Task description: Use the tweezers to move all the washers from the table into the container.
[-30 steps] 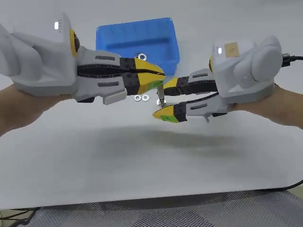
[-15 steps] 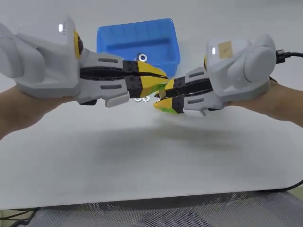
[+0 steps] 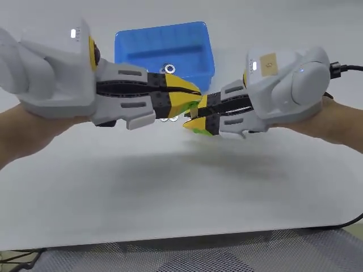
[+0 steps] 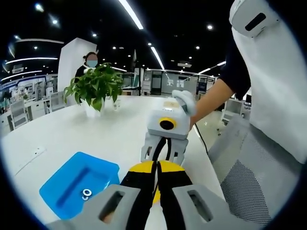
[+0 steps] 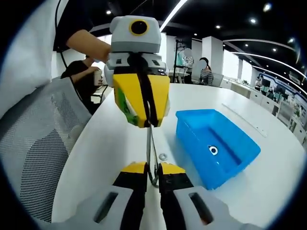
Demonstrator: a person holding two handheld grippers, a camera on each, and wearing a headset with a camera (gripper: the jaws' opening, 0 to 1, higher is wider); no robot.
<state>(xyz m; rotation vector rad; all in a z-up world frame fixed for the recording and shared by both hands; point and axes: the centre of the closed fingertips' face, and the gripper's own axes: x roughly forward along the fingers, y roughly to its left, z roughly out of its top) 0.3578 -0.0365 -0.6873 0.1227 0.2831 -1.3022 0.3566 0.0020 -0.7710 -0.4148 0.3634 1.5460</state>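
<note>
Presently the slim metal tweezers (image 5: 150, 148) bridge both tools; the right gripper (image 5: 152, 179) has its jaws clamped on one end, and the left gripper (image 5: 145, 120) has its yellow jaws pinched onto the other; one small flat metal washer (image 5: 163, 156) lies on the white table (image 5: 110, 158) just beside the blue plastic container (image 5: 192, 153); a second washer (image 5: 213, 150) sits inside it. The washers look light, hard, thin and slick; nipping across the ring, one tip through the hole, seems surest.

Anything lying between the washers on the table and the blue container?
Nothing visible: in the right gripper view, bare table separates the washer from the container.
</note>
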